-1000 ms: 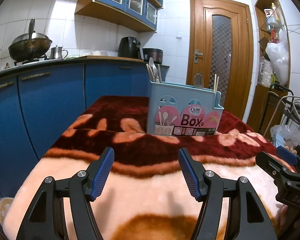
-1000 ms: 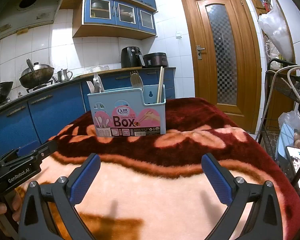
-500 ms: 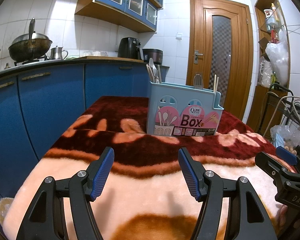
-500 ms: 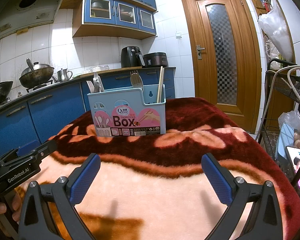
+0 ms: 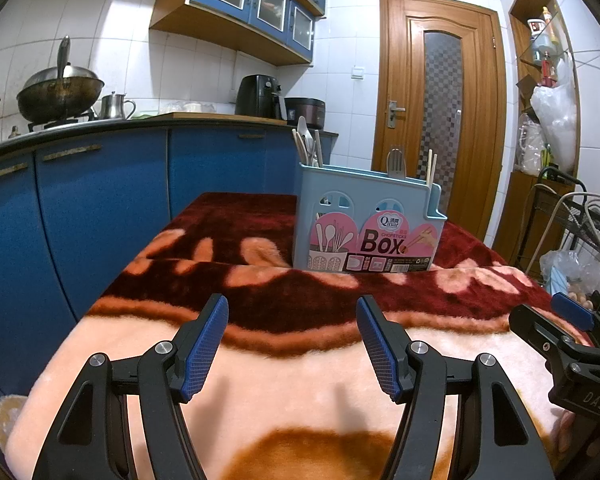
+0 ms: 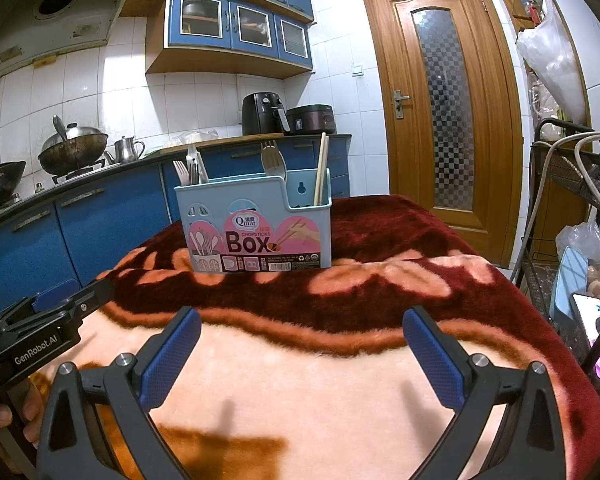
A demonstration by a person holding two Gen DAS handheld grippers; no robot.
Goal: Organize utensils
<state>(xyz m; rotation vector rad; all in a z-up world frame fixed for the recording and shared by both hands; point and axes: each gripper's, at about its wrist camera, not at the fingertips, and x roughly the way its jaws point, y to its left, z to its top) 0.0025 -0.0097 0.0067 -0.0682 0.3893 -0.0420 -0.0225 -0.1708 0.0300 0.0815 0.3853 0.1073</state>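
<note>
While grippers gape, utensil box upright

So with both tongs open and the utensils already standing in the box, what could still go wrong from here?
1. The utensil box stands on a soft plush blanket; a nudge could probably tip it.
2. The chopsticks and spoon stick up above the rim, so the right tongs might snag them reaching in.
3. The left tongs sit close beside the right; they could collide.
</note>
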